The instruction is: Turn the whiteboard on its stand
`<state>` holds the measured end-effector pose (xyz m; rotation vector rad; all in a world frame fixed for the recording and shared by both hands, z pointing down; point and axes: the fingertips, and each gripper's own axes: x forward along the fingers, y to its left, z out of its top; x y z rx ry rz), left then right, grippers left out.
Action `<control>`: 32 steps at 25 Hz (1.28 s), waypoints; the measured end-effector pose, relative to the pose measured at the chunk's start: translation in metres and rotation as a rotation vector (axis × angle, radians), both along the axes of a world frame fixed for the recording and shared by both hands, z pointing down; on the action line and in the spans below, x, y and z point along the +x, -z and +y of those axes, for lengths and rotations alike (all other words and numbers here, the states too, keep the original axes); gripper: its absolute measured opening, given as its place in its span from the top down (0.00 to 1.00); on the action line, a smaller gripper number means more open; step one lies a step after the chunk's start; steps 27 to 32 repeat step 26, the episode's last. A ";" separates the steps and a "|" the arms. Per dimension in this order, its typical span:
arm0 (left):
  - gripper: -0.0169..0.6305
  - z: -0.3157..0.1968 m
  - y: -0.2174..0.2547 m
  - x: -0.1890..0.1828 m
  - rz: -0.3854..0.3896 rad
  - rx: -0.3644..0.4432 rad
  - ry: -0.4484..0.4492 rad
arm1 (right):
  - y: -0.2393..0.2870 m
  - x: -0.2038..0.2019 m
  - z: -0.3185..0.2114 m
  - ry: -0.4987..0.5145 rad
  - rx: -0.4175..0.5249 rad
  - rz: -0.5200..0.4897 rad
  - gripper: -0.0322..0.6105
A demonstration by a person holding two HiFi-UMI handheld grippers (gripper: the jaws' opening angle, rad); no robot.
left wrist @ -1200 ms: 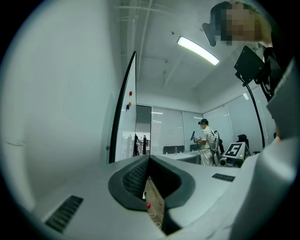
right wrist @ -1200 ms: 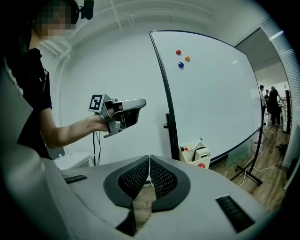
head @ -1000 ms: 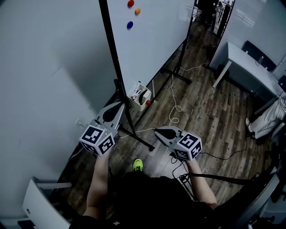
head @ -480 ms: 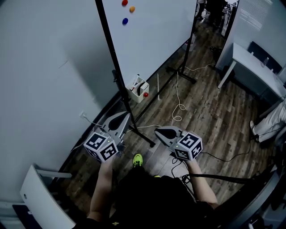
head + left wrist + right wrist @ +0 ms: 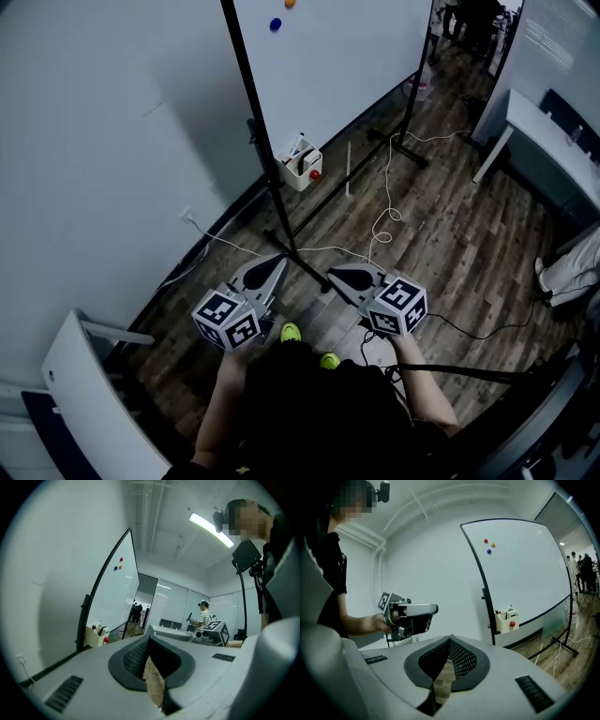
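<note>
Head view alone: shoes point(image 5: 291, 331) near whiteboard point(image 5: 347, 56)

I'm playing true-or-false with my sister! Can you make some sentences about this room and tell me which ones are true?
1. Coloured magnets stick on the whiteboard. True.
2. The left gripper and the right gripper are both shut with nothing in them. True.
3. The left gripper is gripping the whiteboard's black frame. False: it is apart from the board and touches nothing.
4. The little box by the board's frame is empty. False: things that look like pens stick out of it.
5. The floor is covered in carpet. False: it is wooden planks, with cables lying on it.
</note>
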<state>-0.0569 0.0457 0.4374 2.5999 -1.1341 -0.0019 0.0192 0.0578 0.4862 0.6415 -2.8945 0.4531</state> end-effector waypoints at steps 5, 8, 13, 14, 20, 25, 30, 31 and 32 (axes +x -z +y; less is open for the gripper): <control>0.97 0.012 -0.008 0.013 0.050 -0.008 -0.009 | 0.007 0.004 -0.001 -0.005 0.025 0.004 0.96; 0.97 0.016 -0.010 0.019 0.052 -0.006 -0.018 | 0.014 0.002 -0.002 0.001 0.027 -0.020 0.96; 0.97 0.020 -0.016 0.022 0.050 -0.017 -0.030 | 0.017 -0.007 -0.002 0.014 0.041 -0.017 0.96; 0.97 0.021 -0.019 0.022 0.050 -0.025 -0.033 | 0.015 -0.008 -0.001 0.016 0.038 -0.017 0.96; 0.97 0.020 -0.018 0.027 0.064 -0.038 -0.046 | 0.013 -0.002 0.002 0.011 0.028 -0.014 0.96; 0.97 0.023 -0.018 0.032 0.063 -0.042 -0.060 | 0.010 0.002 0.003 0.004 0.021 -0.017 0.96; 0.97 0.023 -0.019 0.032 0.062 -0.045 -0.061 | 0.009 0.002 0.004 0.004 0.019 -0.019 0.96; 0.97 0.023 -0.019 0.032 0.062 -0.045 -0.061 | 0.009 0.002 0.004 0.004 0.019 -0.019 0.96; 0.97 0.023 -0.019 0.032 0.062 -0.045 -0.061 | 0.009 0.002 0.004 0.004 0.019 -0.019 0.96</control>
